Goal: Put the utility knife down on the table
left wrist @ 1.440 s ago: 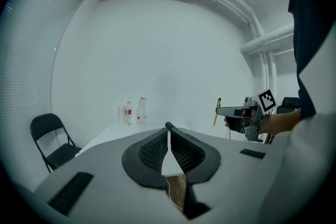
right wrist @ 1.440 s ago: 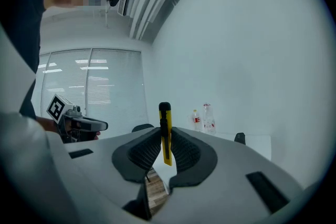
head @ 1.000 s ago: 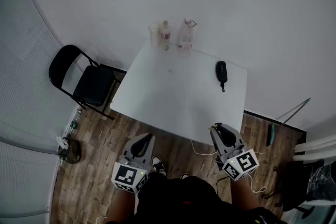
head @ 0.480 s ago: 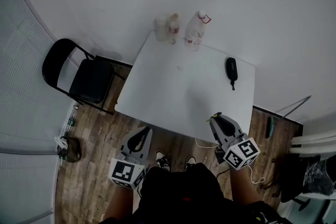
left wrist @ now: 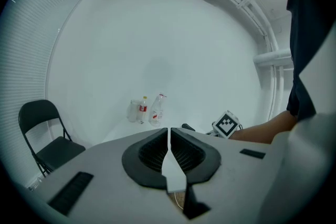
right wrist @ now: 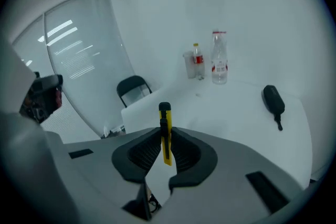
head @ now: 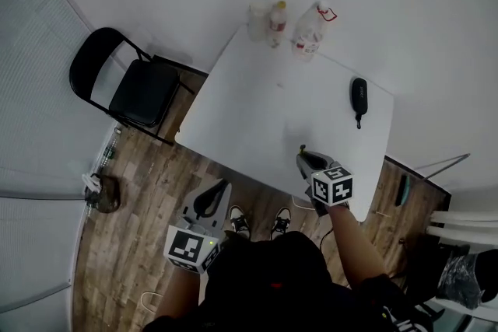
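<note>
A yellow utility knife (right wrist: 165,136) with a black slider stands upright between the jaws of my right gripper (right wrist: 166,131), which is shut on it. In the head view the right gripper (head: 306,162) hangs over the near right part of the white table (head: 257,120), and the knife's tip (head: 302,148) pokes out ahead of it. My left gripper (head: 212,200) stays low over the wooden floor, short of the table's near edge. In the left gripper view its jaws (left wrist: 169,132) meet with nothing between them.
A black pouch (head: 359,94) lies near the table's right edge. A cup (head: 257,20) and two bottles (head: 278,13) (head: 309,33) stand at the far edge. A black folding chair (head: 138,90) stands left of the table, a dark bag (head: 103,194) on the floor.
My right gripper has moved forward with the knife, from the table's near edge to over the tabletop. The left gripper has stayed about where it was.
</note>
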### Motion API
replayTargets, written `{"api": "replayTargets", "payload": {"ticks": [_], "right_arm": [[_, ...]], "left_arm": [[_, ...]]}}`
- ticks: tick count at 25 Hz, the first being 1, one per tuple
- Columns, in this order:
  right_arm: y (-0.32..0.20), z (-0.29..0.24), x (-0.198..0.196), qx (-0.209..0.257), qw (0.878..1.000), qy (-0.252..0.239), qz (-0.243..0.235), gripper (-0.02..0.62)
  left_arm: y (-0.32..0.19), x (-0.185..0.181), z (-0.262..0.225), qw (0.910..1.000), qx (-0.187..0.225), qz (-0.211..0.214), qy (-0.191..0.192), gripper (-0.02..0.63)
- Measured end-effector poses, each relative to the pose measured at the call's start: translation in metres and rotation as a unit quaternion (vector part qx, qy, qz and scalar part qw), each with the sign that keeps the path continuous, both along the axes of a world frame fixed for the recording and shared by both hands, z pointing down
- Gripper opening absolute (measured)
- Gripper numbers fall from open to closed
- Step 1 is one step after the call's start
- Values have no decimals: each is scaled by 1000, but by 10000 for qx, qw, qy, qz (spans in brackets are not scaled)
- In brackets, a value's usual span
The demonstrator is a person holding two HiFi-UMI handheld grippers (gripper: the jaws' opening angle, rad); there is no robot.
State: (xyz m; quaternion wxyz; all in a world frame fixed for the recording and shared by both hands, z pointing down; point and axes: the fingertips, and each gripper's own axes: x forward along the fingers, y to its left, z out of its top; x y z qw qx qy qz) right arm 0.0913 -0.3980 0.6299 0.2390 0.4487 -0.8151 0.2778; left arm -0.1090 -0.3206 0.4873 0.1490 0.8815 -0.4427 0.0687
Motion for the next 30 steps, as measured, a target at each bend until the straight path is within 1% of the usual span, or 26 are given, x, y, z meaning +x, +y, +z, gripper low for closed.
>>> {"api": "replayTargets", "payload": {"ticks": [3,6,8,11,14,17,20,23,27,30], "right_arm": [[1,35,1,-391,9989,229,-125,69],[1,68,2,-683,9949,666,-330,69],[0,89,5,-938,9902,933,-441,69],[-6,106,7,-1262,9829,1217,-560,69],[-10,122,5,-1552,9750,1403,-745,69],[-11,138,5,-1722,9687,1558,-878,69],[-11,144,4,-1691,9681,1619,-892,69],[-10,144,3,-1588,9696,1616,-924,69],[-11,141,1,-1430,9738,1516,-911,75],[-14,129,6,-1133,9809,1381,-767,81]], "left_arm": [[3,2,0,9999,-22,-119,7,37],[6,-2,2,9997,-25,-253,-14,37],[7,-4,4,9995,-71,-314,-63,37],[4,-7,6,9990,-114,-402,-143,37],[0,-8,6,9986,-114,-476,-189,37],[-1,-3,8,9984,-120,-510,-189,37],[2,-1,10,9983,-167,-526,-209,37],[6,-1,11,9975,-322,-536,-335,37],[4,8,8,9982,-171,-503,-276,37],[5,19,3,9988,-159,-405,-215,37]]}}
